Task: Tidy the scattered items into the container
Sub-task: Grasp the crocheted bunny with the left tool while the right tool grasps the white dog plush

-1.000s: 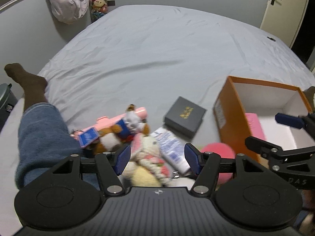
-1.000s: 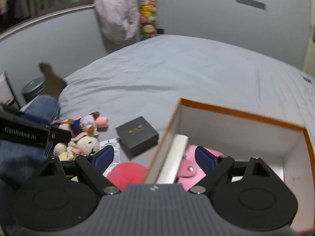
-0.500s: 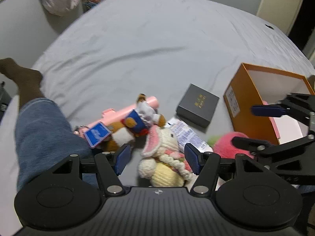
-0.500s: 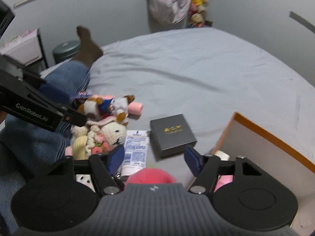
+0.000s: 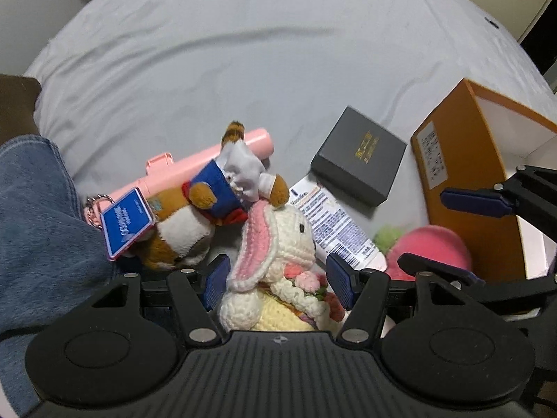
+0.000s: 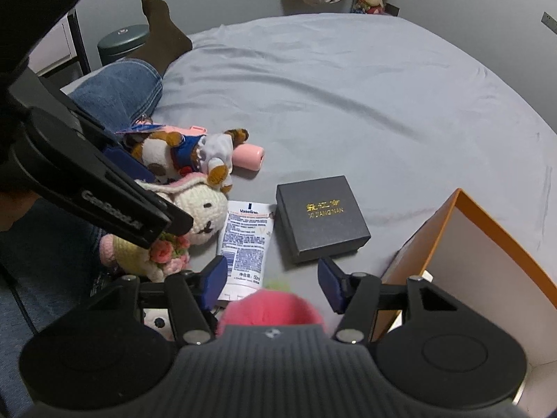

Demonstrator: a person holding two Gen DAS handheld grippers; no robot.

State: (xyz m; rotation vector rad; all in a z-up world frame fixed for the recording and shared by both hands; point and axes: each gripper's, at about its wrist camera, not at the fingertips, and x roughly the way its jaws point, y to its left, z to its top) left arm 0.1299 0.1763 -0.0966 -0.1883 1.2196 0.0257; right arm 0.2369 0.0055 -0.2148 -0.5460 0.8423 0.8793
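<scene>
Both grippers drop from the orange box (image 6: 463,244) toward the pile. Left gripper (image 5: 276,280): fingers spread, straddling crochet bunny (image 5: 278,244). Right gripper (image 6: 271,280): fingers closing over pink plush ball (image 6: 271,308), no contact yet.

Black ribbed tool (image 5: 276,278) with blue pads (image 5: 216,280), silver screws; blue jeans (image 6: 118,94); dark brown sock (image 6: 162,31).
</scene>
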